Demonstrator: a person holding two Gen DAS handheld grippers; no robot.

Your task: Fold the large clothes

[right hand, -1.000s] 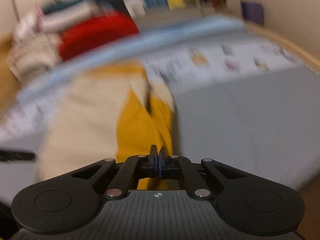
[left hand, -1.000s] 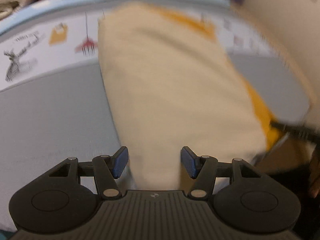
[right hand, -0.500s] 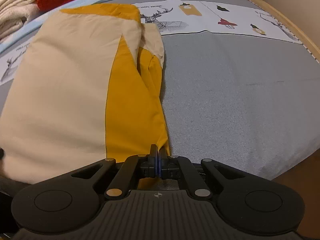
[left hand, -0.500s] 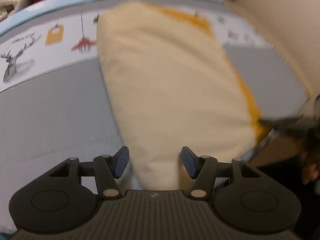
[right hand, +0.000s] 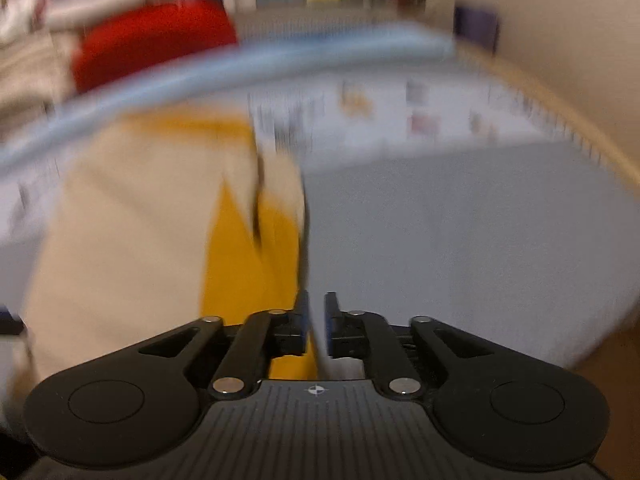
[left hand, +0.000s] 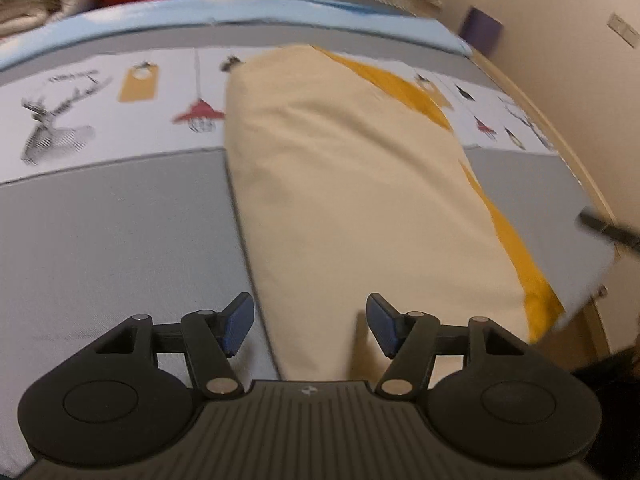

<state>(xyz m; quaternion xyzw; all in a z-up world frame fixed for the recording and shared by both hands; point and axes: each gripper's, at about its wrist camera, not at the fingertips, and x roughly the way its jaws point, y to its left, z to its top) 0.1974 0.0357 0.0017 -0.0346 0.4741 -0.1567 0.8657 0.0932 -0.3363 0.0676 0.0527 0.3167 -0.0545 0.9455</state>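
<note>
Garment, smooth cream cloth with mustard panels, lies folded long on grey bed; left hand-held gripper gapes wide over its near end, gripping nothing; right hand-held gripper is slightly parted, empty.

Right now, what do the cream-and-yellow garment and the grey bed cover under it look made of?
The garment looks like thin woven cloth, matte, lying flat with soft folds, perhaps cotton. The bed cover seems a heavier matte fabric with a fine grainy weave; exact fibres cannot be told.
</note>
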